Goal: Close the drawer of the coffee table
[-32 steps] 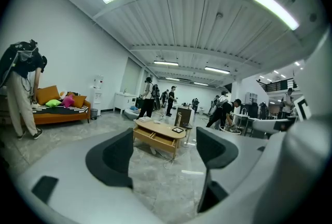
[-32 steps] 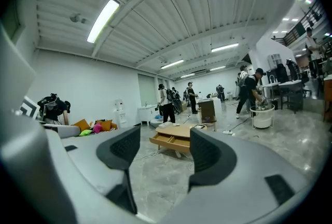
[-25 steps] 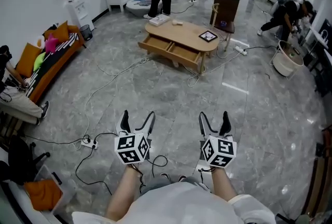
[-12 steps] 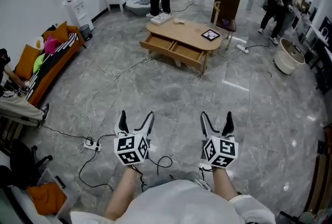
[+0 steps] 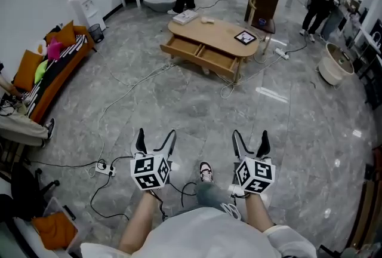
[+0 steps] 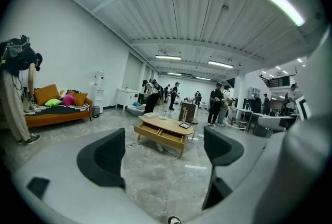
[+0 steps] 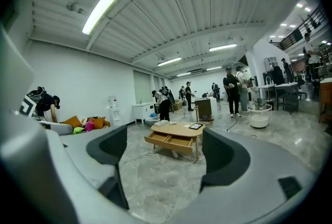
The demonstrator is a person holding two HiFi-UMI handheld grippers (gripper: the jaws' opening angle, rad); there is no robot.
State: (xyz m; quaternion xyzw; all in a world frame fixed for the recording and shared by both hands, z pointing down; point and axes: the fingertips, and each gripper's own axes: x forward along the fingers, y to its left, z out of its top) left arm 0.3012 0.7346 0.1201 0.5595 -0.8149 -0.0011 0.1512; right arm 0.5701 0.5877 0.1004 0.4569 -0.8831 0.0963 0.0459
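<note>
- Compared with a second ago, a shoe (image 5: 206,171) now shows on the floor between the two claws, so the person seems to be mid-stride toward the furniture. Both claws' jaws have just been opening, with nothing between them.
- The left claw (image 5: 157,134) is released, its jaws spread wide. Its own view shows only bare floor and the distant room between the pads (image 6: 104,158).
- The right claw (image 5: 250,136) is likewise released and empty. It is held level with the left one, pointing ahead.
- I judge they are carried wide and empty because a push needs no grip, and spread jaws give a broad face to lay against a panel.
- Cables (image 5: 140,80) trail across the grey floor ahead, with a power strip (image 5: 104,165) near the left claw. They could trip the walker.
- The coffee table (image 5: 212,33) stands well apart from both claws, at the far middle of the room.
- The drawer (image 5: 216,60) stands pulled out toward the person, with a second open drawer (image 5: 181,48) just beside it.
- The worktop (image 5: 209,28) carries a tablet (image 5: 245,37) and a book (image 5: 185,16).
- The task has not yet begun in earnest. The approach comes first.
</note>
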